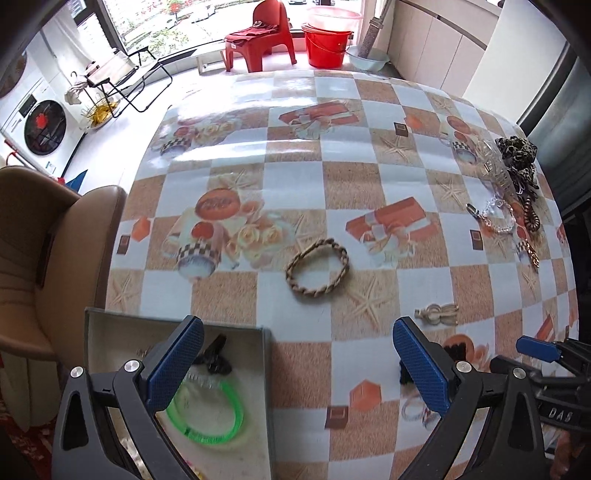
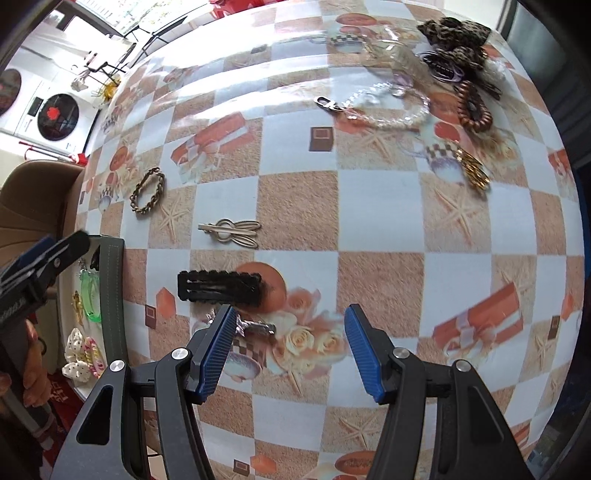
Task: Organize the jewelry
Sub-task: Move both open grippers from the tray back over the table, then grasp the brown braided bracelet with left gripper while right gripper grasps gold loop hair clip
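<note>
Checkered tablecloth [image 1: 295, 177] covers the table; a grey box [image 1: 266, 369] at its left edge holds a green bangle [image 1: 221, 417]. Both the left gripper [image 1: 295, 365] and right gripper [image 2: 290, 349] gape, empty. A braided bracelet [image 1: 317, 271], black hair clip [image 2: 219, 288] and metal hairpin [image 2: 231, 232] lie loose.

Domestic interior, evidently a home. A table [image 1: 295, 155] under a printed checked oilcloth stands beside a brown upholstered chair [image 1: 44, 258]; beyond it are a washing machine [image 1: 40, 122], a red plastic chair [image 1: 266, 33], a red bucket [image 1: 327, 44] and a large window [image 1: 166, 18].
</note>
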A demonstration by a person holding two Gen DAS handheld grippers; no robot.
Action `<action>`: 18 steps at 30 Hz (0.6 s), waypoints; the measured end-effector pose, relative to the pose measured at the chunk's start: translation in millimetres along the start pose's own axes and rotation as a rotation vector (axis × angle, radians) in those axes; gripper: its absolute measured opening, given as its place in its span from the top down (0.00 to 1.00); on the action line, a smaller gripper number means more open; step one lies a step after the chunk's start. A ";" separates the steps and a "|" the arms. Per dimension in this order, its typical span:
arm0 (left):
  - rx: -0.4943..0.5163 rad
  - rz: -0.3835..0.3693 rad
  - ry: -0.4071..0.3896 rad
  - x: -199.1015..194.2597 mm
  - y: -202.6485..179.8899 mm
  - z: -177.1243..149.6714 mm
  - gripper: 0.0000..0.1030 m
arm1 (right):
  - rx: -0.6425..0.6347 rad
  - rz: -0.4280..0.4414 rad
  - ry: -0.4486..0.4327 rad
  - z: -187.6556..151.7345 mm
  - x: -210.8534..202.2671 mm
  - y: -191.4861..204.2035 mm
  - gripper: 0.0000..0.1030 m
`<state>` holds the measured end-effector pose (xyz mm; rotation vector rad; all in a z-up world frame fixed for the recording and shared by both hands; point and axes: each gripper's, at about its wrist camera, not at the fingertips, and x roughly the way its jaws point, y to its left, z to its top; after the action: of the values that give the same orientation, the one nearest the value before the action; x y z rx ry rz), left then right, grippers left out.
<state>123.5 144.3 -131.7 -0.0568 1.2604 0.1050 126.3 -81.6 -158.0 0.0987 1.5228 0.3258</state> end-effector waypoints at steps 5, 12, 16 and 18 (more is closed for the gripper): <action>0.041 -0.012 0.020 23.7 -6.8 21.1 0.00 | -0.112 -0.017 -0.023 16.5 12.1 20.3 0.37; 0.074 0.001 0.072 63.2 -11.5 35.4 0.00 | -0.318 -0.045 -0.067 30.7 30.0 48.5 0.37; 0.079 0.008 0.093 79.5 -12.8 37.7 0.00 | -0.385 -0.037 -0.083 33.1 40.0 58.2 0.42; 0.088 0.013 0.100 86.2 -15.2 38.7 0.00 | -0.417 -0.046 -0.089 34.1 45.0 63.7 0.45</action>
<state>187.8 137.2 -202.2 0.0230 1.3636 0.0582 151.2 -4.0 -182.7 -0.2473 1.3397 0.5869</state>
